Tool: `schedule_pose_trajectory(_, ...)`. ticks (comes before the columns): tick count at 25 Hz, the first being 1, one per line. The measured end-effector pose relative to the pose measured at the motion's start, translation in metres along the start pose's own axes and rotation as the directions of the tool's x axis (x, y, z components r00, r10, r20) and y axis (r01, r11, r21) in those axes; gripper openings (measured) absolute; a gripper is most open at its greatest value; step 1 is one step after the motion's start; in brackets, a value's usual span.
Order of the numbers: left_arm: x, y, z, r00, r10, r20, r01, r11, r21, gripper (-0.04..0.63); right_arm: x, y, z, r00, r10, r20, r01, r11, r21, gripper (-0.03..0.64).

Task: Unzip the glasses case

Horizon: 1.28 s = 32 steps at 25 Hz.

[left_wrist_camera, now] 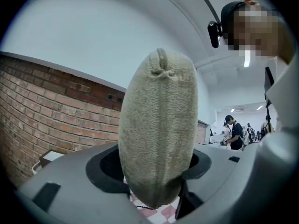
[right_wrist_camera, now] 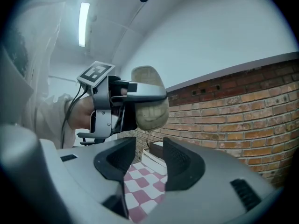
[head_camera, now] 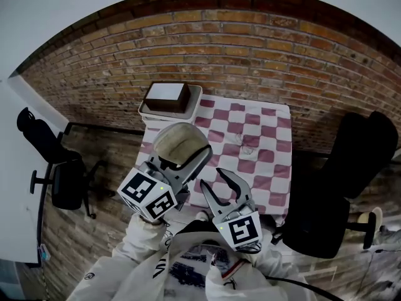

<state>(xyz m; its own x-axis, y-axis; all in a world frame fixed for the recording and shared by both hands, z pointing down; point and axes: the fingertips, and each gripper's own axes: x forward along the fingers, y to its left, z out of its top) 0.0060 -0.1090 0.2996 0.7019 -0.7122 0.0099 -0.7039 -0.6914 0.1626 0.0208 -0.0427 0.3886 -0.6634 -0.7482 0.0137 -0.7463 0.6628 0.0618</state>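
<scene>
The left gripper is clamped on the glasses case. Both jaws press on the lower part of the beige, fabric-covered case, which stands upright between them. The case is held in the air above the near left corner of the table, clear of the pink-and-white checked cloth.

The right gripper is beside the left gripper, on its right, and apart from the case. Its jaws stand moderately open with nothing between them; only the cloth shows through the gap.

A white tray holding a brown box sits at the far left corner of the table. Whether the zip is open cannot be determined.
</scene>
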Motion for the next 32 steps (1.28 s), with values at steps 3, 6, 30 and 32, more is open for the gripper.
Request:
schedule_pose_trajectory(3,0.001,-0.004,0.001,1.000,-0.004,0.006,0.004,1.000,-0.009,0.290,0.003,0.002,-0.004,1.000,0.000,-0.017,0.000,1.000,-0.004,0.172)
schedule_pose_trajectory(6,0.002,-0.007,0.000,1.000,-0.007,0.008,0.007,1.000,-0.020,0.290,0.007,0.003,-0.008,1.000,-0.006,-0.023,0.006,1.000,0.002,0.172)
schedule_pose_trajectory(30,0.007,-0.023,-0.009,0.999,-0.039,0.005,0.040,0.997,-0.066,0.290,0.008,-0.003,-0.022,0.997,-0.055,-0.063,0.053,0.998,-0.040,0.058)
schedule_pose_trajectory(32,0.007,-0.023,-0.009,0.999,-0.040,0.004,0.040,0.997,-0.069,0.290,0.008,-0.004,-0.021,0.996,-0.059,-0.062,0.056,0.997,-0.043,0.049)
